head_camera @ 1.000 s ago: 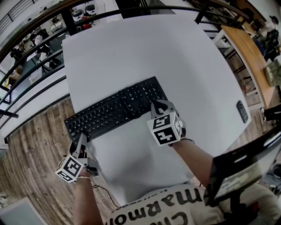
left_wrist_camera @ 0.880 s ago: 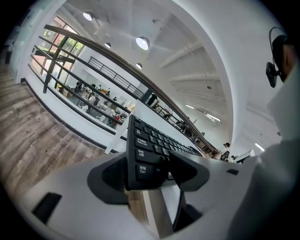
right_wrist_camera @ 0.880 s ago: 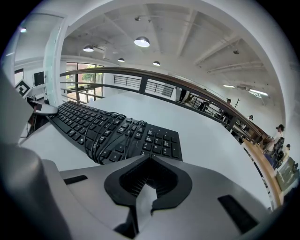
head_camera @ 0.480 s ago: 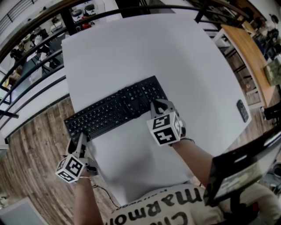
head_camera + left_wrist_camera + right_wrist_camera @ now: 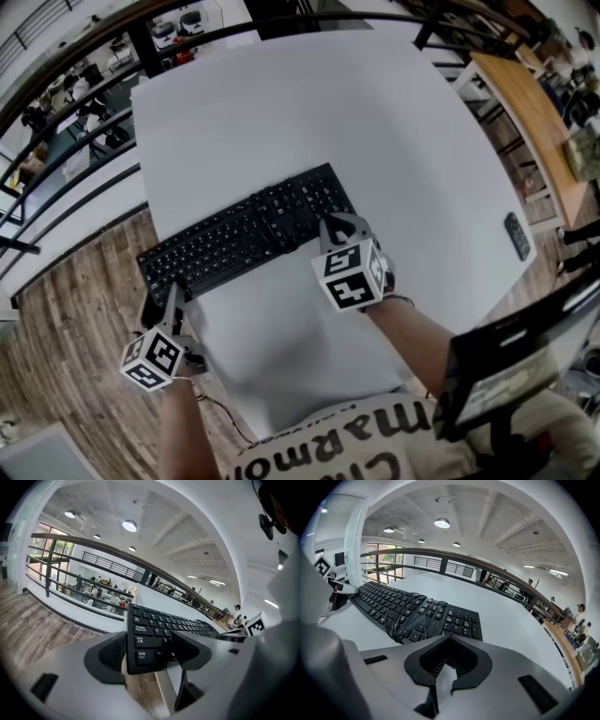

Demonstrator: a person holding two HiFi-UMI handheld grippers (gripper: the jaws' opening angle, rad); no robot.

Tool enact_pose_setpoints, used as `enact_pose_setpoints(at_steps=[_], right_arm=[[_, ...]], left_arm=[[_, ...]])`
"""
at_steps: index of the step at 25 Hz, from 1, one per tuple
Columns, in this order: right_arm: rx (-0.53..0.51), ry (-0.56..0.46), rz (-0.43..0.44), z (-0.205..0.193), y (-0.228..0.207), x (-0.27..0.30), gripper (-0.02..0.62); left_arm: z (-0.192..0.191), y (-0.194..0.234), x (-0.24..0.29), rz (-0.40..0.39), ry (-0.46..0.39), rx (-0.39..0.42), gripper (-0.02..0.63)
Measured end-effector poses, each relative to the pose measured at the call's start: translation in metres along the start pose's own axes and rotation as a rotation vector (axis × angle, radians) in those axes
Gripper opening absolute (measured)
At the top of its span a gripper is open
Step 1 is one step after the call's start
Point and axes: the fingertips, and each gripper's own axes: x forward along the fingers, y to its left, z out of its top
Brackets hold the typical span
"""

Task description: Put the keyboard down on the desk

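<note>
A black keyboard point(image 5: 234, 242) lies flat on the white desk point(image 5: 300, 112), with its cable point(image 5: 281, 220) coiled over its middle. Its left end sticks out past the desk's left edge. In the left gripper view that end of the keyboard point(image 5: 159, 625) sits between the jaws of my left gripper point(image 5: 152, 654), which have just been opening and stand wide, not pressing on it. My right gripper point(image 5: 337, 225) rests at the keyboard's near edge, towards its right end. In the right gripper view, my right gripper point(image 5: 443, 679) is shut on nothing, and the keyboard point(image 5: 384, 599) lies just beyond its tips.
A small dark remote point(image 5: 517, 237) lies near the desk's right edge. A wooden table point(image 5: 534, 122) stands further right, and a black monitor point(image 5: 506, 366) is at the lower right. Wooden floor point(image 5: 66, 356) lies below the desk's left edge, with a railing point(image 5: 84, 56) behind.
My left gripper has rolled a little about its own line and its marker cube has shifted slightly. The keyboard and the right gripper have stayed where they were.
</note>
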Motion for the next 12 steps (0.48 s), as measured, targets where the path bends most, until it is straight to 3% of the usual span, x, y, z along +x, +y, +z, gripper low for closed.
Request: enact_pose_setpoints(at_steps=[5, 12], right_arm=[[-0.002, -0.002, 0.002, -0.0010, -0.0009, 0.0012, 0.038], [-0.011, -0.004, 0.003, -0.0004, 0.0011, 0.0009, 0.038]], left_arm=[[0.0000, -0.0008, 0.0006, 0.023, 0.002, 0.046, 0.304], [0.0058, -0.0055, -0.0036, 0.075, -0.043, 0.243, 0.307]])
